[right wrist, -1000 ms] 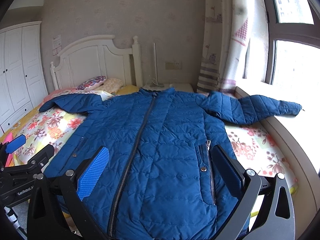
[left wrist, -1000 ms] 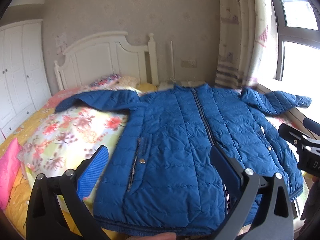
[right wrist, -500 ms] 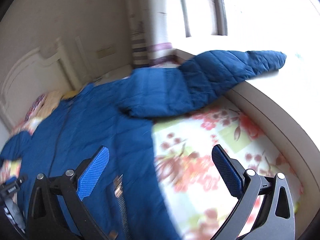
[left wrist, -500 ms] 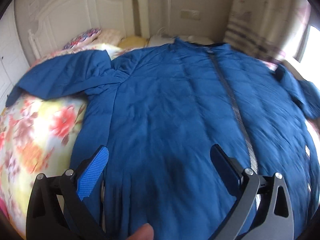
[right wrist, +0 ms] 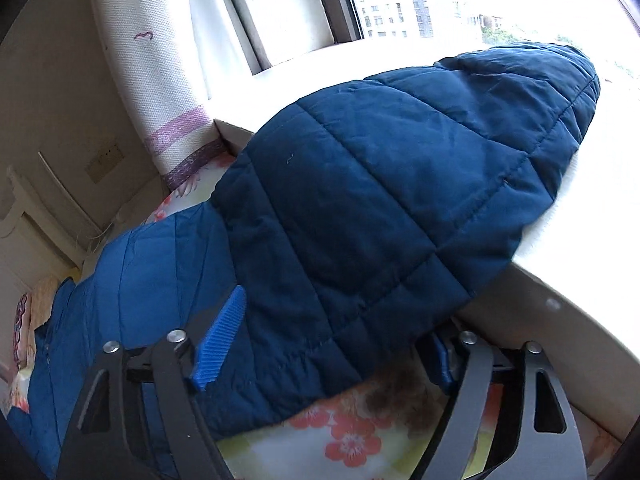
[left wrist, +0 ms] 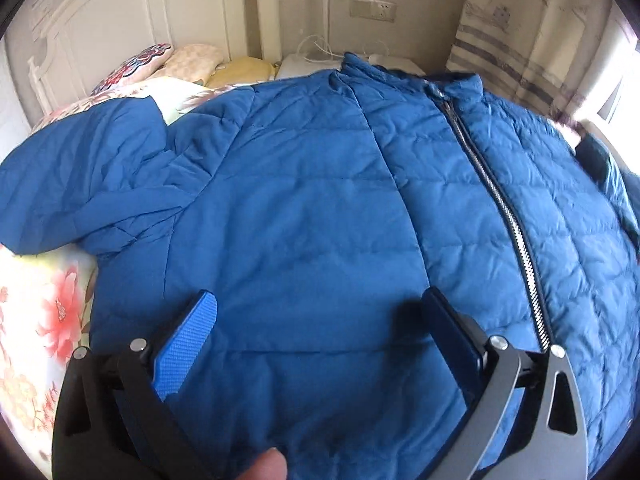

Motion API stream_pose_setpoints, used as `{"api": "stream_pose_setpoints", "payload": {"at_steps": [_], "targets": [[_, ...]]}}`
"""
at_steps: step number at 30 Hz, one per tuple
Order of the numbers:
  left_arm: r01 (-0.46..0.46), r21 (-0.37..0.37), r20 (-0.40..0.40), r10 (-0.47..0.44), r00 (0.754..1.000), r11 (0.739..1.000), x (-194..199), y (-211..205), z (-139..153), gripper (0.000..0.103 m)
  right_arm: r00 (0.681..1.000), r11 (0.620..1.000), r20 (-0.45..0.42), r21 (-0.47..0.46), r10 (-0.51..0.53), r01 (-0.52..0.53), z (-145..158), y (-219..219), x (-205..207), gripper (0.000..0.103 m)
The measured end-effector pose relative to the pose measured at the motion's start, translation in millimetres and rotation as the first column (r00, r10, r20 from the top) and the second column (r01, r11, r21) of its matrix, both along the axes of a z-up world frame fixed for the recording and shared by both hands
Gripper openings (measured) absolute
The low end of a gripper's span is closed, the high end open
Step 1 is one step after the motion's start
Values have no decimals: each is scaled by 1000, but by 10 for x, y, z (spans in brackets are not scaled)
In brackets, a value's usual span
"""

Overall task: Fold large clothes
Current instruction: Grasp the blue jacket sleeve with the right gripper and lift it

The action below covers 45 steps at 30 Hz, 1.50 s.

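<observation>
Blue quilted puffer jacket (left wrist: 304, 216) lies zipped, spread flat on floral bedspread (left wrist: 36, 312); puffy, light, slick shell. Right gripper (right wrist: 324, 344) closing around sleeve (right wrist: 400, 184) draped on windowsill, a good hold. Left gripper (left wrist: 320, 320) spread wide, empty

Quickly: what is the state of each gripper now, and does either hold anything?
Left gripper: open, empty, over the blue quilted jacket.
Right gripper: closing around the jacket's sleeve.

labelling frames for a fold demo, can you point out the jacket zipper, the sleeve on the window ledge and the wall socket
jacket zipper (left wrist: 505, 216), left wrist view, midway down its metal teeth
sleeve (right wrist: 400, 184), right wrist view, quilted middle
wall socket (left wrist: 372, 9), left wrist view, plate centre
</observation>
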<state>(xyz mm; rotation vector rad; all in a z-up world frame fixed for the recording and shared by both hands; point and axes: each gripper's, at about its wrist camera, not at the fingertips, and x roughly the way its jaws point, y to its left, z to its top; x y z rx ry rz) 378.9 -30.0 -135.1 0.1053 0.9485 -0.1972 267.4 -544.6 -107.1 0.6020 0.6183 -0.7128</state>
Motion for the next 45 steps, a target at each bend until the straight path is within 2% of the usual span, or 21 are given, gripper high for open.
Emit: {"api": "stream_pose_setpoints", "payload": {"at_steps": [1, 3, 6, 10, 14, 17, 19, 22, 23, 24, 27, 28, 30, 31, 35, 37, 38, 40, 42, 44, 45], "targets": [[-1, -9, -3, 1, 1000, 1000, 5, 5, -6, 101, 1000, 1000, 19, -9, -10, 10, 32, -28, 28, 43], [6, -14, -10, -7, 1000, 1000, 13, 16, -12, 101, 998, 997, 69, -75, -1, 6, 189, 53, 32, 27], [8, -11, -14, -8, 1000, 1000, 14, 7, -13, 101, 984, 972, 117, -209, 131, -105, 524, 403, 124, 24], [13, -24, -10, -13, 1000, 1000, -1, 20, -7, 101, 913, 860, 98, -386, 396, -332, 888, 1216, 365, 21], [15, -33, -7, -15, 1000, 999, -8, 27, -1, 101, 785, 704, 11, -449, 620, -550, 918, 2121, 634, 21], [15, -41, -5, -15, 1000, 999, -13, 39, 2, 101, 675, 595, -86, -403, 732, -696, 664, 2714, 776, 21], [15, -46, -5, -15, 1000, 999, -15, 43, 5, 101, 634, 558, -160, -349, 756, -753, 400, 2979, 794, 21], [16, -49, -4, -16, 1000, 999, -22, 45, 6, 101, 587, 546, -289, -215, 756, -810, -52, 3053, 919, 24], [16, -49, -3, -16, 1000, 999, -25, 44, 6, 101, 569, 541, -312, -180, 760, -821, -125, 3083, 923, 24], [16, -50, -2, -16, 1000, 999, -26, 45, 8, 101, 569, 544, -284, -169, 772, -822, -92, 3071, 863, 27], [16, -55, -3, -16, 1000, 998, -19, 55, 10, 101, 541, 545, -226, -50, 810, -837, -30, 2944, 756, 59], [16, -55, -3, -16, 1000, 998, -17, 56, 9, 101, 534, 540, -211, -31, 819, -841, 12, 2949, 690, 66], [16, -58, -3, -16, 1000, 998, -8, 64, 13, 101, 550, 551, -161, -42, 820, -834, 135, 2853, 401, 66], [16, -61, -3, -16, 1000, 998, -20, 69, 14, 101, 584, 581, -117, -63, 803, -812, 223, 2725, 221, 66], [17, -62, -1, -18, 1000, 998, -20, 69, 15, 101, 760, 764, 85, -53, 645, -643, 393, 2104, -92, 63], [17, -63, -1, -17, 1000, 998, -20, 69, 15, 101, 864, 873, 188, 52, 468, -485, 358, 1498, -195, 63], [17, -63, -2, -17, 1000, 998, -18, 66, 16, 101, 886, 891, 203, 101, 417, -442, 318, 1331, -208, 63], [18, -61, -1, -18, 1000, 998, -21, 70, 14, 101, 912, 892, 218, 222, 348, -393, 164, 951, -144, 63], [18, -64, -1, -18, 1000, 998, -24, 71, 14, 101, 916, 881, 209, 267, 343, -391, 47, 834, 34, 63], [19, -73, 0, -19, 1000, 997, -33, 76, 19, 101, 894, 854, 218, 274, 392, -441, 3, 857, 243, 51], [20, -77, 0, -20, 1000, 997, -34, 80, 22, 101, 891, 856, 211, 258, 403, -449, 39, 939, 300, 30]]}}
